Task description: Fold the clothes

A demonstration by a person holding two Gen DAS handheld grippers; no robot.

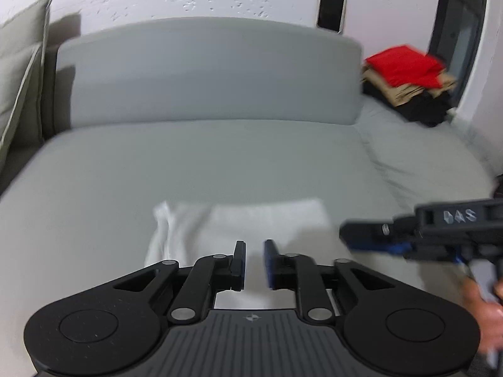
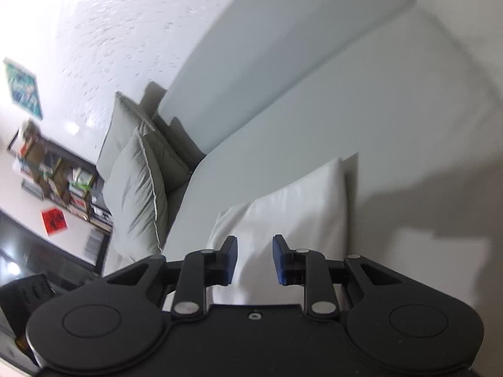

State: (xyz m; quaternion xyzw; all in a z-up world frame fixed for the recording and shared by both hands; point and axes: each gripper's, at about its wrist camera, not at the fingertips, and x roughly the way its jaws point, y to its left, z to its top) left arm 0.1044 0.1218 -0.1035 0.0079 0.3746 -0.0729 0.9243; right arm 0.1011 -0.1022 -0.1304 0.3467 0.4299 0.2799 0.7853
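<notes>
A folded white cloth garment (image 1: 239, 223) lies flat on the pale grey sofa seat (image 1: 157, 163), low in the frame's centre. The left gripper (image 1: 254, 262) hovers over its near edge, jaws slightly apart and empty. The right gripper (image 2: 254, 259) is likewise narrowly parted, holding nothing. A stack of folded red, tan and black clothes (image 1: 408, 81) sits upper right.

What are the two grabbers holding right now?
Nothing. The left gripper and right gripper hang with jaws apart above the folded white cloth, gripping none of it.
</notes>
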